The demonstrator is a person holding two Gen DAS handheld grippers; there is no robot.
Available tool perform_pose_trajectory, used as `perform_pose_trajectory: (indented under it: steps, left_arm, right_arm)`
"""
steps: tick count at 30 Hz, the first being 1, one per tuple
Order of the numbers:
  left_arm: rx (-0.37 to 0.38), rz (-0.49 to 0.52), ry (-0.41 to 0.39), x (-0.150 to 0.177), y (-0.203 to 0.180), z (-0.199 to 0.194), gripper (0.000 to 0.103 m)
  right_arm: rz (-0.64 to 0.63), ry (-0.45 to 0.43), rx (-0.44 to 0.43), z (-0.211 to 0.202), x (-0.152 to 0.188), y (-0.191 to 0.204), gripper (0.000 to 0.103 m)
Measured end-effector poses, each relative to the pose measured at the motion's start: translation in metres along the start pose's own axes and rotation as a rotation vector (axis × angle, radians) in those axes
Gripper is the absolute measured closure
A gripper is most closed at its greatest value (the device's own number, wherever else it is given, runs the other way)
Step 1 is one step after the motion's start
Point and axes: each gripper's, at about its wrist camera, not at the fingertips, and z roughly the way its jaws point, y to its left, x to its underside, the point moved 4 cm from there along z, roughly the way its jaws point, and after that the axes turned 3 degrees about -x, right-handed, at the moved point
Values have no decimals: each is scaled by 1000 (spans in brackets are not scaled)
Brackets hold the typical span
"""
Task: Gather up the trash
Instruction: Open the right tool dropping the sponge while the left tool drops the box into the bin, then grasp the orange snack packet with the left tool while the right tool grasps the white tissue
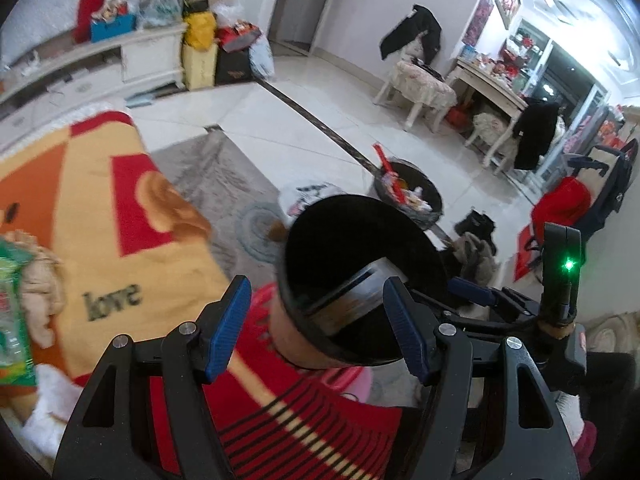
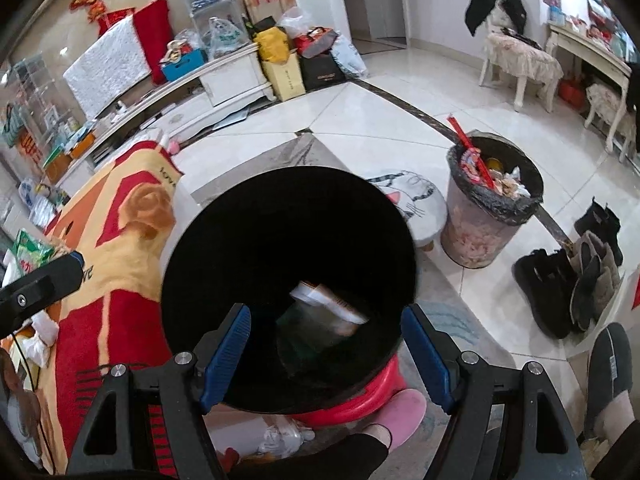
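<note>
The black bucket [image 2: 288,280] stands on a red stool [image 2: 352,400], beside the patterned blanket [image 2: 120,248]. It looks like light, stiff plastic with a smooth rim, likely slippery; the rim edge is the best hold.

Inside the bucket, near its bottom, lies a clear wrapper with a white card [image 2: 324,308]. It appears thin, limp and weightless, so pinch a free edge.

A green packet [image 1: 14,308] lies on the blanket, well apart from the bucket, cut off by the frame edge and blurred; its contents cannot be read.

The right gripper [image 2: 326,356] hangs over the bucket's near rim, jaws apart, empty. The left gripper [image 1: 316,328] hovers beside the bucket, jaws apart, empty.

The bucket's depth is lost in darkness.
</note>
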Motion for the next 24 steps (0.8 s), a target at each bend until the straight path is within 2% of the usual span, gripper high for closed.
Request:
perform_pose_trajectory:
  steps: [3, 11, 15, 24]
  left_arm:
    - [-66, -14, -31, 5, 11, -14, 35]
    - [-156, -81, -71, 19, 44, -50, 35]
    - [-172, -106, -69, 30, 60, -67, 35]
    - [-210, -172, -94, 59, 110, -121, 35]
  right_arm:
    - [-8, 5, -9, 0, 2, 13, 28]
    - [-63, -1, -39, -10, 7, 55, 28]
    - [-105, 8, -59, -11, 10, 80, 28]
    - [-194, 38, -171, -13, 22, 154, 28]
